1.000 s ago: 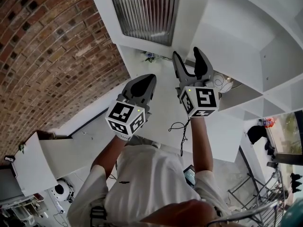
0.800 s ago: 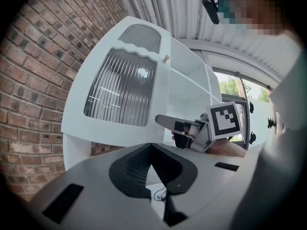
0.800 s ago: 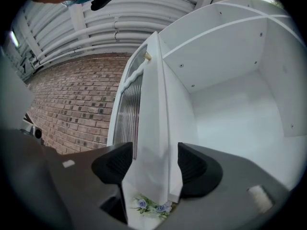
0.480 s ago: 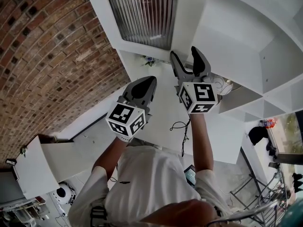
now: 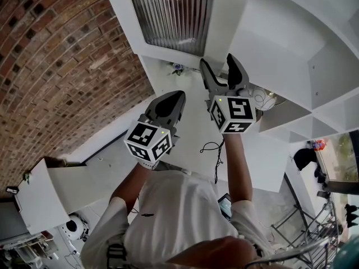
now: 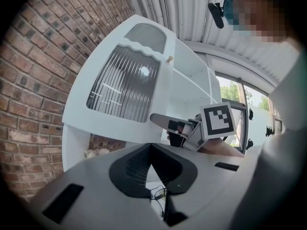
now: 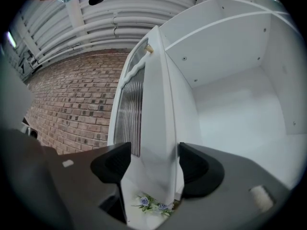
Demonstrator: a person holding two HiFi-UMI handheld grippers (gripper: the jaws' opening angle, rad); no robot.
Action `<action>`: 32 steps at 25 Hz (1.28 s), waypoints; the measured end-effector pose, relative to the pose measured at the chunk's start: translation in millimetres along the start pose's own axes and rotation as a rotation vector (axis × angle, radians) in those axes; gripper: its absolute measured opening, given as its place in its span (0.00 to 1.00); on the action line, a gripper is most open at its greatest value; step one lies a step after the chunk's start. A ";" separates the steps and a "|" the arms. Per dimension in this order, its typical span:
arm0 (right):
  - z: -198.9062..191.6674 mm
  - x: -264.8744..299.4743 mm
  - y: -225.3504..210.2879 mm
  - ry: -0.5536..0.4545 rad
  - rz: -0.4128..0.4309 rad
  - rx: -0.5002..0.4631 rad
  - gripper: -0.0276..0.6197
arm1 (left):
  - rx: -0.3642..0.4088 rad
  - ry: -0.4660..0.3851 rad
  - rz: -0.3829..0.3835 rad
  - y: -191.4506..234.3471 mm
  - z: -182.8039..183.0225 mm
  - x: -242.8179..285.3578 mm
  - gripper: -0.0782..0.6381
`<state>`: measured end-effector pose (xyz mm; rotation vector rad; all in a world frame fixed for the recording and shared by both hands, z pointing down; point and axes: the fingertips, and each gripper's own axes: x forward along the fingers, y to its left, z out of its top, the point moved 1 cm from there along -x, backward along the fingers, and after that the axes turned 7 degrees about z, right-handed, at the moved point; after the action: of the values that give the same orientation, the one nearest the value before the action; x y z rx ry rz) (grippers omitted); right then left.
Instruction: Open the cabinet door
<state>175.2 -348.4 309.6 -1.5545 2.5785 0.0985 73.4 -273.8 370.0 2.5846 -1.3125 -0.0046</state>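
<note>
Cabinet door [image 7: 154, 121] open, long axis upright

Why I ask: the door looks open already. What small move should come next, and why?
Probably draw the right claw straight back off the cabinet door. Its jaws have just been opening and stand apart, the door's edge between them ungripped, and the door already stands swung open.

White short-sleeved shirt [image 5: 179, 209]; grey, black-padded tongs [image 5: 169, 101] [image 5: 219, 67] bear black-and-white marker cubes [image 5: 148, 143].
</note>
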 end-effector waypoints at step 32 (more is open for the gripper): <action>2.1 -24.2 29.8 -0.030 0.038 0.019 0.55 | -0.047 -0.035 0.024 -3.9 0.7 -40.6 0.12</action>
<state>160.3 -313.1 310.7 -1.4861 2.5784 0.1000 52.2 -239.4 364.1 2.5398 -1.3393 -0.0760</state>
